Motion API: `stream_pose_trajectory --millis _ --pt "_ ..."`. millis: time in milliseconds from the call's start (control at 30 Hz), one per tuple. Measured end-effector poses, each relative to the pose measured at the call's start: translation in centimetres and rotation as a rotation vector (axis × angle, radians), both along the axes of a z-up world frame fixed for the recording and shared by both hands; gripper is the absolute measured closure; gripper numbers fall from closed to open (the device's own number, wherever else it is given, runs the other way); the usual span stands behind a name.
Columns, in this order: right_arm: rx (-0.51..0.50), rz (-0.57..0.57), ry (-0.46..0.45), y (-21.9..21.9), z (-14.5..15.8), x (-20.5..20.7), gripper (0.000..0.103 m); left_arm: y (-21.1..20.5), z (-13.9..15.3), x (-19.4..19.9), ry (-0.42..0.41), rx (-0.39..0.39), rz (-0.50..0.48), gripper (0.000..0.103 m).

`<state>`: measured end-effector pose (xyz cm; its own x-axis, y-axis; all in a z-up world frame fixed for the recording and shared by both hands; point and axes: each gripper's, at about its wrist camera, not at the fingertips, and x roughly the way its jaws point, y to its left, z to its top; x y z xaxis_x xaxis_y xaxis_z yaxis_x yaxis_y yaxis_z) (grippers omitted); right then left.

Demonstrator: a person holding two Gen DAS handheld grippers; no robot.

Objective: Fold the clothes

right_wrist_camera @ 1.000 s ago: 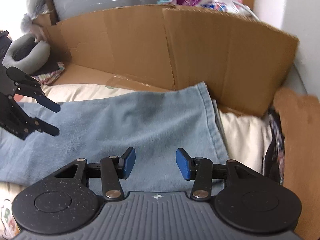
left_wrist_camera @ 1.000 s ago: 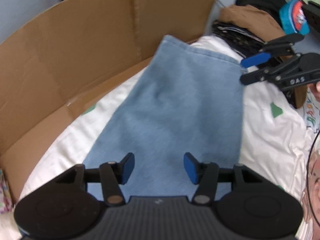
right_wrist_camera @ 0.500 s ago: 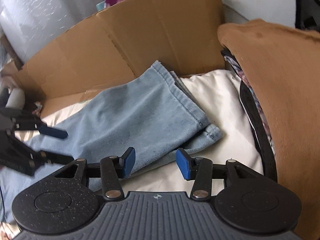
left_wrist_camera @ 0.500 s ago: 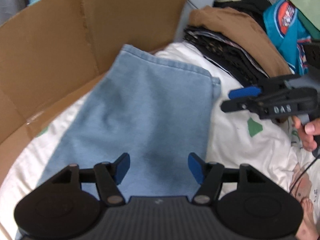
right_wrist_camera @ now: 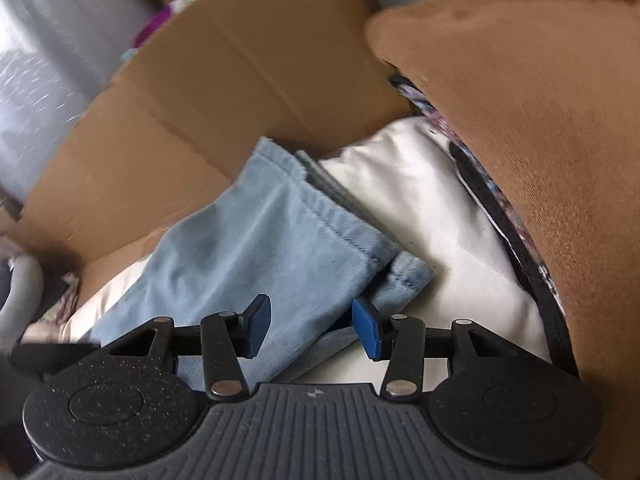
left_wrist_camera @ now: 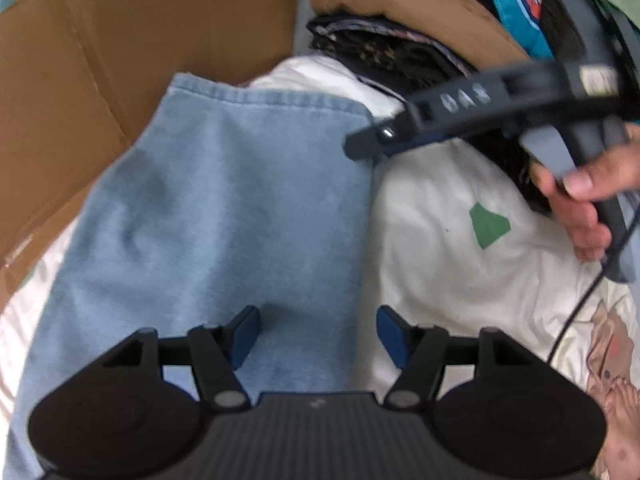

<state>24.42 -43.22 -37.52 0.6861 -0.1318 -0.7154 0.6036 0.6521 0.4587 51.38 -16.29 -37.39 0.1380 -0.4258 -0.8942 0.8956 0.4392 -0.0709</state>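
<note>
A pair of light blue jeans (left_wrist_camera: 224,208) lies flat on the white bedding (left_wrist_camera: 452,208), hem end toward the cardboard. My left gripper (left_wrist_camera: 320,330) hovers open over the leg near its right edge, nothing between its blue pads. In the left wrist view my right gripper (left_wrist_camera: 360,148), held by a hand (left_wrist_camera: 580,196), has its tips at the hem's right corner. In the right wrist view that gripper (right_wrist_camera: 312,326) stands open just above the stacked hem corner of the jeans (right_wrist_camera: 256,248), and the pads do not press the cloth.
A brown cardboard wall (left_wrist_camera: 100,80) stands behind and to the left of the jeans. A pile of folded clothes topped by a brown garment (right_wrist_camera: 540,120) sits to the right, with a teal garment (left_wrist_camera: 516,8) behind it. A black cable (left_wrist_camera: 576,312) trails over the bedding.
Both grippers sank and moved toward the hem end of the jeans. The right gripper rolled and closed in on the hem corner. The left jaws stand a little wider.
</note>
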Motion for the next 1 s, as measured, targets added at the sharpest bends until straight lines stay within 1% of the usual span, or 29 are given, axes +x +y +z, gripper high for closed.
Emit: stream_pose_trajectory --millis 133,233,400,433,500,533,600,800,1000 --pt "0.107 -0.106 -0.008 -1.2 -1.6 0.2 0.051 -0.5 -0.9 -0.8 -0.029 0.006 -0.027 0.033" --pt "0.125 -0.135 -0.034 -1.8 -2.2 0.5 0.051 -0.7 -1.4 -1.3 -0.06 0.012 -0.044 0.033" --pt "0.15 -0.189 -0.071 -2.7 -2.9 0.9 0.054 -0.3 -1.5 -1.6 -0.084 0.001 -0.044 0.033" --pt "0.144 -0.189 -0.072 -2.8 -2.8 1.1 0.056 -0.2 -1.5 -1.6 -0.09 0.0 -0.047 0.034" --pt "0.14 -0.198 -0.074 -2.9 -2.8 1.0 0.077 0.1 -1.6 -1.7 -0.1 0.0 -0.05 0.034" --pt "0.14 -0.205 -0.071 -2.9 -2.8 0.9 0.081 0.3 -1.6 -1.8 -0.105 -0.001 -0.052 0.035" --pt "0.14 -0.215 -0.074 -3.1 -2.7 0.6 0.094 0.3 -1.6 -1.9 -0.106 -0.001 -0.05 0.035" --pt "0.122 -0.226 -0.072 -2.7 -1.6 -0.3 0.097 0.1 -1.4 -2.0 -0.109 -0.011 -0.047 0.037" --pt "0.121 -0.233 -0.062 -2.5 -1.2 -0.9 0.097 -0.1 -1.2 -2.8 -0.135 -0.015 -0.072 0.037"
